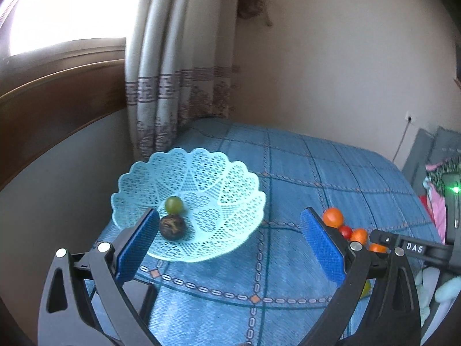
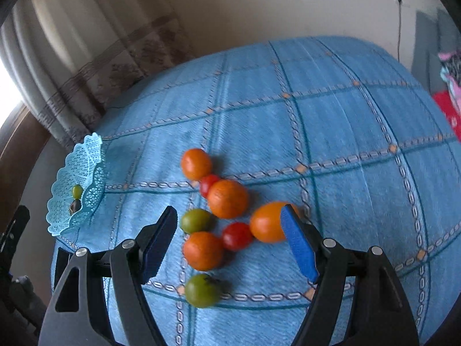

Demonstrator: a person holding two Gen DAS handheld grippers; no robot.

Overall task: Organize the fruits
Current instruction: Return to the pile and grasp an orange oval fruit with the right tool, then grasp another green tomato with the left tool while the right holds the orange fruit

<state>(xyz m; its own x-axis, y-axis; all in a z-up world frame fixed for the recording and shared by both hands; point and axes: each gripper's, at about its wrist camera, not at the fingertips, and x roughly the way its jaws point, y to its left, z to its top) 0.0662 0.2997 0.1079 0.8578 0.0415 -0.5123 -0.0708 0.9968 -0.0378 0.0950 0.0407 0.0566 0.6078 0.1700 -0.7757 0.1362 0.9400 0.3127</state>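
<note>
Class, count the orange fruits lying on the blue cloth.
4: far one, second one beside it, right one partly behind the right tool, near one. None seem hidden.

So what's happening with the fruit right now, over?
Left gripper and right gripper open, empty. Lacy turquoise plastic basket holds two fruits; eight loose round fruits on blue patterned cloth. Nothing blocking.

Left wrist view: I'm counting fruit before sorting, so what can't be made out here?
- Loose fruit pile: mostly hidden behind the left gripper's finger.
- Dark round item in basket: kind unclear.
- Basket in right wrist view: seen edge-on, contents mostly hidden by its wall.
</note>
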